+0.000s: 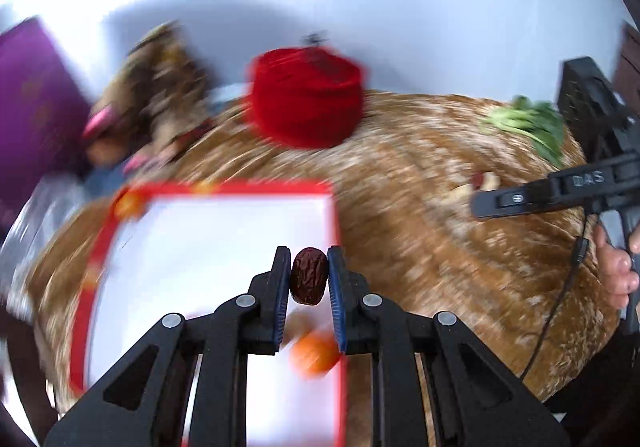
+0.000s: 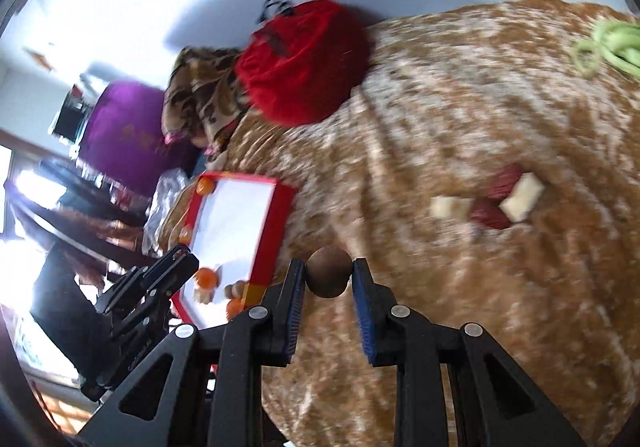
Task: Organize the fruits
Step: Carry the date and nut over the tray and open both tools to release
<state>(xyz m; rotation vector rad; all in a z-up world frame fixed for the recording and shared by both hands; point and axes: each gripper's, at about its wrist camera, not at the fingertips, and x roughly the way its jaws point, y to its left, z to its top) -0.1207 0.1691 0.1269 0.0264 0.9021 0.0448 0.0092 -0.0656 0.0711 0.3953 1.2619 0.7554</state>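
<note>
Date (image 1: 309,281) upright between left jaws

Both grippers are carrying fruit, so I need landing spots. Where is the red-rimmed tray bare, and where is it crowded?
The tray is bare white through its middle, between the orange in the far corner and the near end. The near end is crowded: orange and other pieces cluster there, under the left gripper holding its date.
</note>
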